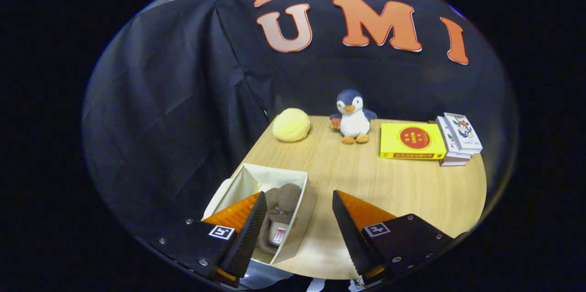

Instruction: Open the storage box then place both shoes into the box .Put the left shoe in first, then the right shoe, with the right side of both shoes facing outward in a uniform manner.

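Table (366, 182): pale wood grain, spreading ahead of and beyond the gripper, dark cloth wall behind and to the left

Storage box (293, 177): cream fabric, lid off or folded back, mouth open upward; sits near the table's left edge, partly behind the left finger and reaching a little into the gap between the fingers

Gripper (297, 198): fingers spread wide, nothing between the pads, hovering above table and box; left finger (247, 232) overlapping the box, right finger (350, 232) over bare table to the box's right

Yellow book (412, 142): flat, well beyond the right finger; small stack of white books (458, 138) touching or just beside its far right side

Plush penguin (353, 118): upright, far beyond the fingers, near the back wall

Yellow round plush (291, 125): beyond the box, left of the penguin

Shoe (279, 214): brown fuzzy slipper-type, lying inside the box just right of the left finger, tag visible at its near end; whether one shoe or two lie there cannot be told, left finger hides part of the interior

Judgement on step: box opened, at least one shoe placed, likely the left one given the order; gripper empty, so between release and next fetch. No second shoe on the visible table

Next move calls for: locating the right shoe, gripping it along the side, lowering it beside the first with right side outward, matching orientation, without dragging the soft box wall
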### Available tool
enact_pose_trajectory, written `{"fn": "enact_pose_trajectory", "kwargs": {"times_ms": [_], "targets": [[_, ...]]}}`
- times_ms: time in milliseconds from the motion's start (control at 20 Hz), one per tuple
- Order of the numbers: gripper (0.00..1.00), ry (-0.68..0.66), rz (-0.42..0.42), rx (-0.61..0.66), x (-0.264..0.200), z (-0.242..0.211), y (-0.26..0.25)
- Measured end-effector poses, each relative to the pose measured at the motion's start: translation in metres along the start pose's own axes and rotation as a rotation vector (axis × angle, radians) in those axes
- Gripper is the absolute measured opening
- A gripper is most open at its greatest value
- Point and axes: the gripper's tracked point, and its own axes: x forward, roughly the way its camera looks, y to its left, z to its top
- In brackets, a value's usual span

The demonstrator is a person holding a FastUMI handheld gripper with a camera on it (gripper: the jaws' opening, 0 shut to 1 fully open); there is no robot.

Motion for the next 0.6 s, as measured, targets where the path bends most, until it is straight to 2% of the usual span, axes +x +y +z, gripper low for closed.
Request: {"fn": "enact_pose_trajectory", "kwargs": {"times_ms": [200,400,600], "targets": [[0.93,-0.131,0.035,0.036,-0.047,0.042,-0.024],[0.95,-0.346,0.042,0.008,-0.098,0.098,-0.055],[0.97,-0.593,0.011,-0.076,-0.163,0.149,-0.075]]}}
